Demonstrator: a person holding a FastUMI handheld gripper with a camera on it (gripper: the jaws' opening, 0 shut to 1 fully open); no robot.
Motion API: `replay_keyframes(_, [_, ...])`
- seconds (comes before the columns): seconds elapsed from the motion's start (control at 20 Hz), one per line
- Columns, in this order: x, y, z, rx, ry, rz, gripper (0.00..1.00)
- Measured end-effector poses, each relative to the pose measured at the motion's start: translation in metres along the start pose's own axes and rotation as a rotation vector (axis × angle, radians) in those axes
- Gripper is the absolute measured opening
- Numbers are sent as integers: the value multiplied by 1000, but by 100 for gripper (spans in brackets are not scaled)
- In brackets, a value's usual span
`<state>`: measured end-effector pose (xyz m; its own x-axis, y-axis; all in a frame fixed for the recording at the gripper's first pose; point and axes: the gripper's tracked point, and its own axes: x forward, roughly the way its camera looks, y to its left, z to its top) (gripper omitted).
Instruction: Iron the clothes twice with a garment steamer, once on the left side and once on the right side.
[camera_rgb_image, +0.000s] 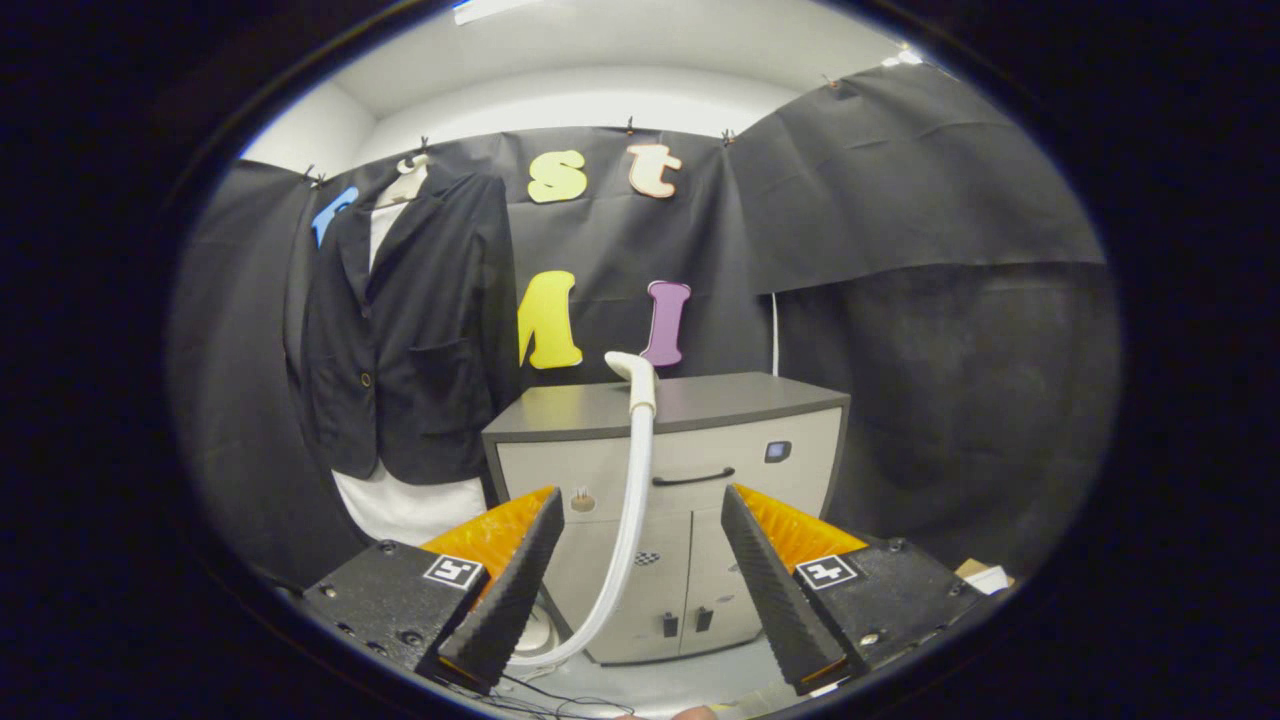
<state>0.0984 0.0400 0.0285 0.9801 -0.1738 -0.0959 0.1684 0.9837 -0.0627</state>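
Opening step, nothing grasped yet. Gripper fingers spread wide apart, empty. Steamer head sits on top of the grey cabinet, beyond the fingers; its white hose runs down between them. Dark jacket over a white shirt hangs on the booth wall, beside the cabinet. Next move likely calls for reaching forward and closing on the steamer head.

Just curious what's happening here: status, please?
Claw open, holding nothing. Steamer on cabinet, beyond the fingers, hose hanging between them. Jacket hangs beside the cabinet, untouched. Nothing in the way.
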Motion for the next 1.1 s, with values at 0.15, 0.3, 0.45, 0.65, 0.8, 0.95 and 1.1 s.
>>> replay_keyframes(0.15, [34,-2,16,-32,-2,30,99])
replay_keyframes(0.3, [82,-1,41,-53,-36,63,99])
replay_keyframes(0.45, [139,2,63,-35,-39,98,99])
replay_keyframes(0.65, [198,0,76,30,10,156,99])
replay_keyframes(0.8, [236,-6,79,27,73,176,98])
replay_keyframes(0.95, [267,-6,73,36,164,217,99])
replay_keyframes(1.1, [293,-4,71,62,256,258,99])
